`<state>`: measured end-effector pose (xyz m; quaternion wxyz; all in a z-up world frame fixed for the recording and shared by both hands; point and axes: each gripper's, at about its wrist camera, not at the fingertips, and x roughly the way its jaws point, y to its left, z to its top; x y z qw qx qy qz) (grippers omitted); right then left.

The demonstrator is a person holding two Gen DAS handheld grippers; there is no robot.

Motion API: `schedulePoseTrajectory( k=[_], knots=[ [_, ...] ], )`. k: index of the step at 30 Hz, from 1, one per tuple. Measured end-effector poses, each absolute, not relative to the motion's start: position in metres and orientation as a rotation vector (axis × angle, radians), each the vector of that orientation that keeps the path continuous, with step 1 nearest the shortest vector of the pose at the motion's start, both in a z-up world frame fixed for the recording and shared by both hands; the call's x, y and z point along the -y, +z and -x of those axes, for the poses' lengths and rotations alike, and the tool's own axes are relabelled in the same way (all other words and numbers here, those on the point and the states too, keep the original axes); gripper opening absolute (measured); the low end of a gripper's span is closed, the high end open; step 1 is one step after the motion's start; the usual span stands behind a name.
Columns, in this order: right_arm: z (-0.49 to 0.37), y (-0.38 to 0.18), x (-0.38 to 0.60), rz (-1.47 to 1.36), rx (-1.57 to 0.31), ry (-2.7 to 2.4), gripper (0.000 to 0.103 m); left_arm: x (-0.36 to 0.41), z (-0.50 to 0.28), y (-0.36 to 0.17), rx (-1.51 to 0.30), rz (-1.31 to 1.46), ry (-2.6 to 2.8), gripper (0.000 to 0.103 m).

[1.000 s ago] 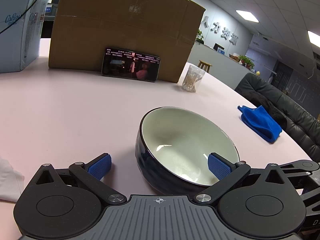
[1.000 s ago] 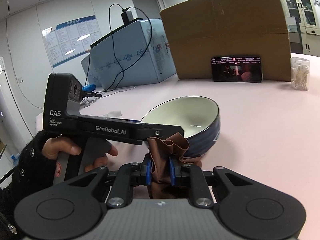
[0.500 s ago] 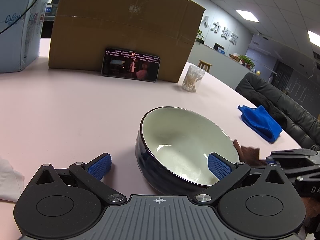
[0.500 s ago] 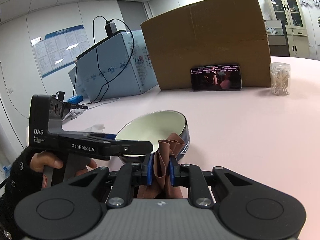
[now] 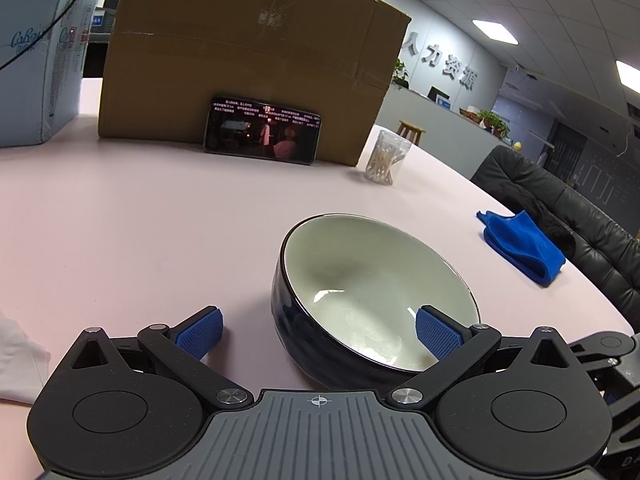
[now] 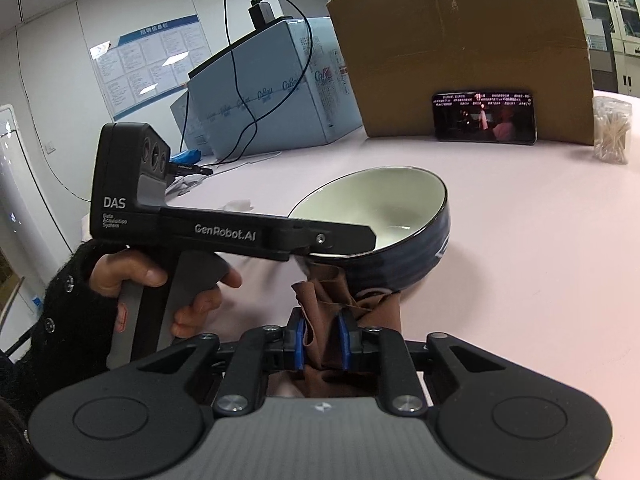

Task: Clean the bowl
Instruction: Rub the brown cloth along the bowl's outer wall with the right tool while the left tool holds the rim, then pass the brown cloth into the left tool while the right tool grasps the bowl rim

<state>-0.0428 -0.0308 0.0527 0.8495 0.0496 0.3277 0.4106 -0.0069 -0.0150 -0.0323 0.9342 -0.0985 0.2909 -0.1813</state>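
Left gripper (image 5: 318, 334): jaws wide. One pad sits over the table (image 5: 160, 220) to the left of the bowl and the other over the bowl's pale inside near the rim, so they straddle the near wall without clamping it. The person's hand (image 6: 160, 280) holds the handle.

Bowl (image 5: 372, 280): on the pink table, just ahead of both grippers, between them. In the right wrist view it looks tipped, with its foot ring showing and its mouth turned toward the left gripper, whose finger lies at the rim.

How the bowl will handle: probably glazed ceramic, so stiff, fairly heavy and slick. It would chip or crack if dropped or knocked, and a tipped round bowl is likely to roll or skid on the smooth table.

Where to take hold: across the rim wall, one pad inside and one outside, set deep enough that the glaze cannot slide out. The dark ribbed outside may give slightly more bite.

Right gripper (image 6: 321, 336): jaws narrow and just now opening a little. A brown cloth (image 6: 324, 292) is bunched between the pads, touching both, with its folds reaching the bowl's underside.

How the cloth will handle: soft, light and floppy, so it is best gripped mid-bunch.

Far right: a blue cloth (image 5: 524, 246) lies unused by the table edge.
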Motion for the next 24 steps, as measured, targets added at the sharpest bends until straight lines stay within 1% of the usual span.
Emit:
schedulePoseTrajectory(
  k=[1,2,3,5,7,9,12,14,17,19,22,24],
  knots=[
    [0.044,0.052,0.032,-0.112,-0.695,0.875,0.028,0.017,0.011,-0.031,-0.587,0.203,-0.362,0.103],
    [0.046,0.053,0.034,-0.119,-0.689,0.878,0.033,0.015,0.013,-0.029,-0.578,0.204,-0.358,0.103],
    [0.048,0.054,0.036,-0.126,-0.682,0.882,0.041,0.012,0.017,-0.028,-0.565,0.201,-0.352,0.103],
    [0.052,0.055,0.041,-0.141,-0.668,0.888,0.05,0.008,0.024,-0.024,-0.54,0.196,-0.342,0.103],
    [0.059,0.06,0.055,-0.17,-0.632,0.882,0.054,0.003,0.031,-0.021,-0.515,0.191,-0.331,0.103],
    [0.061,0.062,0.068,-0.205,-0.619,0.863,0.063,0.001,0.041,-0.017,-0.501,0.186,-0.333,0.103],
    [0.056,0.057,0.079,-0.258,-0.638,0.822,0.067,0.006,0.061,-0.015,-0.518,0.207,-0.363,0.103],
    [0.046,0.047,0.092,-0.392,-0.688,0.824,0.068,0.005,0.071,-0.016,-0.524,0.226,-0.384,0.103],
    [0.031,0.034,0.101,-0.566,-0.74,0.844,0.072,0.011,0.088,-0.019,-0.521,0.234,-0.414,0.103],
    [0.023,0.026,0.107,-0.661,-0.764,0.836,0.072,0.02,0.093,-0.021,-0.55,0.233,-0.441,0.102],
    [0.02,0.025,0.106,-0.683,-0.76,0.842,0.074,0.035,0.099,-0.02,-0.569,0.218,-0.499,0.102],
    [0.02,0.024,0.104,-0.684,-0.764,0.844,0.074,0.041,0.1,-0.019,-0.572,0.22,-0.534,0.099]
  ],
)
